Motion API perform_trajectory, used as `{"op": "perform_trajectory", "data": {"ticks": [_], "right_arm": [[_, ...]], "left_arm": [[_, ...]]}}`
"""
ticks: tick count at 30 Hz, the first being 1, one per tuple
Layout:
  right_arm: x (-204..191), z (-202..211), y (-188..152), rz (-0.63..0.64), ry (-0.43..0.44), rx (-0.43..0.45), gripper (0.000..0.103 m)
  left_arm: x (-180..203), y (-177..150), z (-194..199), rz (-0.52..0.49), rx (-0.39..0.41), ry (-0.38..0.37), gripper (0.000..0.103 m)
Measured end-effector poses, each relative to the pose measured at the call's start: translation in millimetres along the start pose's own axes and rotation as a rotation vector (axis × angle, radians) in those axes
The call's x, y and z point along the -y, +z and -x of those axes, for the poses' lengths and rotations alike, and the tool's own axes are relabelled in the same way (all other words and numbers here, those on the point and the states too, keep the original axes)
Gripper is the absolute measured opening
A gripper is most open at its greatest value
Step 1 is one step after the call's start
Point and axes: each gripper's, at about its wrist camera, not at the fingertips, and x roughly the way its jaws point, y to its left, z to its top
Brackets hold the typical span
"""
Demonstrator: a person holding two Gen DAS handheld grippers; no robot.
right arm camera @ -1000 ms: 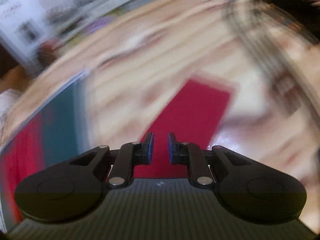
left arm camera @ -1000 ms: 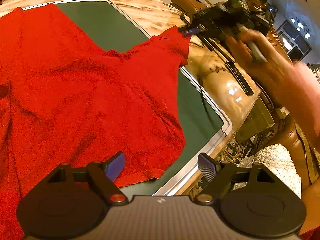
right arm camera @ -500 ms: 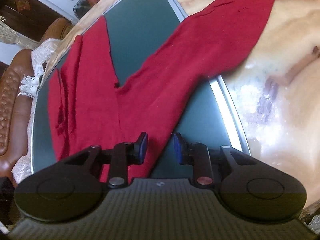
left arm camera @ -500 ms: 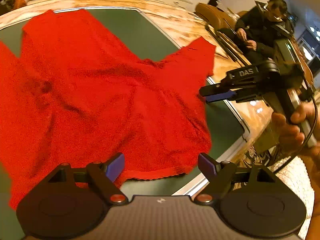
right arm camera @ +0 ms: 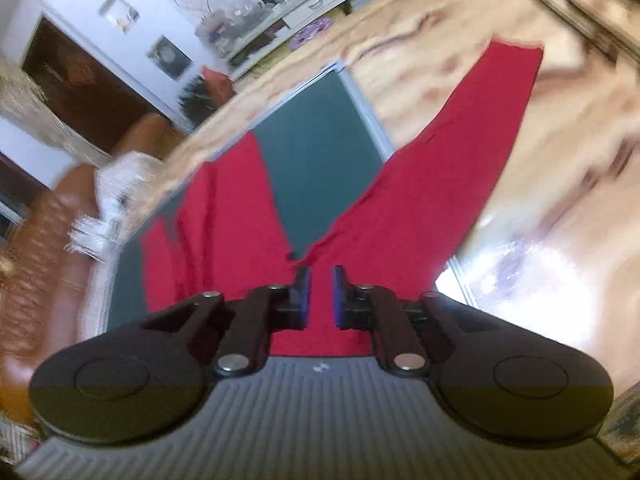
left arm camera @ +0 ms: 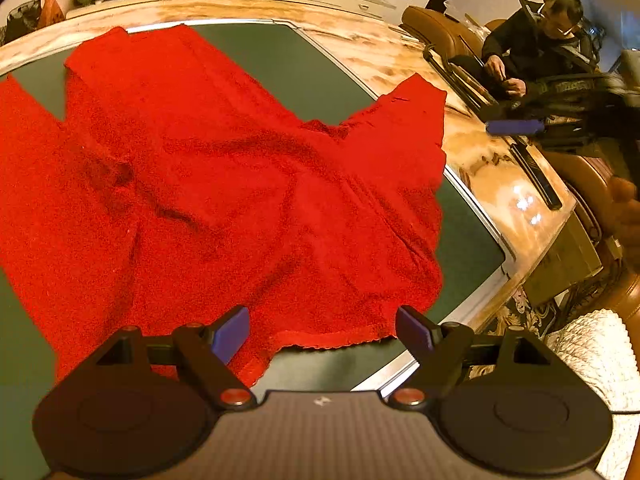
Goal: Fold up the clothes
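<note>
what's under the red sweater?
The red sweater lies spread on a dark green mat, and its right sleeve runs past the mat's edge onto the marble tabletop. Anything beneath the fabric itself is covered.

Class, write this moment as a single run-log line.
task: fold clothes | red garment spread on green mat | left gripper open, at hem | right gripper narrow gap, holding nothing | fold not started
</note>
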Motion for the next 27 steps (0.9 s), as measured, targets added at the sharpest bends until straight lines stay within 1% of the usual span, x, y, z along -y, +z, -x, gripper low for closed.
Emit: {"op": "perform_trajectory", "data": {"ticks": [1,2,4,6,7,9,12,13,14,16,17,18,19,21,22,23,24,25,27], "right_arm": [[2.0,-7.4,2.6,0.0,-0.058,-0.011,0.033],[6.7,-17.9,4.5,-0.003,-0.082,-0.039,0.033],[13.3,-39.3,-1.3,-0.022,-0.074,-0.112,0.033],[10.5,-59.0,-10.5,-0.015,-0.061,-0.174,0.033],[5.3,-66.9,-16.0,0.006,-0.046,-0.187,0.033],[-10.3,-74.4,-25.4,0.061,-0.014,-0.183,0.033],[-29.6,-88.4,-36.8,0.154,0.009,-0.223,0.033],[-33.3,-92.9,-41.0,0.188,-0.016,-0.244,0.033],[-36.0,-93.4,-42.8,0.218,-0.034,-0.244,0.032],[-40.0,-92.2,-40.1,0.238,-0.092,-0.264,0.033],[-43.4,-89.4,-39.3,0.255,-0.124,-0.261,0.033],[-47.4,-86.1,-39.0,0.279,-0.153,-0.252,0.033],[-53.8,-80.6,-39.6,0.315,-0.158,-0.225,0.033],[-62.7,-70.7,-43.6,0.374,-0.128,-0.173,0.033],[-70.4,-69.1,-47.0,0.399,-0.099,-0.155,0.033],[-78.2,-67.9,-51.1,0.423,-0.068,-0.14,0.034],[-86.3,-71.7,-54.8,0.446,-0.035,-0.133,0.036],[-93.1,-80.1,-58.7,0.458,-0.016,-0.142,0.04],[-100.6,-97.5,-66.2,0.461,0.017,-0.184,0.041]], "left_arm": [[-0.1,-0.7,1.8,0.001,0.006,0.004,0.085],[-1.2,-1.1,3.0,0.006,0.009,0.008,0.085],[-6.8,-2.2,4.0,0.03,0.005,0.019,0.085],[-14.4,-4.6,5.7,0.05,0.004,0.037,0.085],[-17.7,-5.9,6.7,0.058,0.004,0.045,0.085],[-25.2,-9.1,9.0,0.077,0.001,0.06,0.085],[-37.1,-16.2,18.5,0.106,0.018,0.06,0.085],[-40.9,-18.7,22.5,0.115,0.026,0.057,0.085],[-46.1,-21.3,28.9,0.13,0.039,0.047,0.085],[-61.4,-22.7,45.8,0.184,0.069,0.048,0.085],[-70.1,-21.5,55.7,0.207,0.09,0.058,0.086],[-79.1,-18.3,64.7,0.221,0.108,0.075,0.087],[-90.7,-11.5,73.7,0.239,0.126,0.113,0.091],[-117.8,6.6,83.8,0.27,0.136,0.239,0.092],[-135.2,19.2,86.0,0.287,0.133,0.311,0.092],[-153.9,32.0,86.0,0.307,0.129,0.362,0.089],[-178.0,47.2,84.6,0.342,0.124,0.394,0.087],[-201.4,61.0,82.8,0.383,0.12,0.404,0.084],[-246.9,88.9,77.7,0.468,0.109,0.405,0.082]]}}
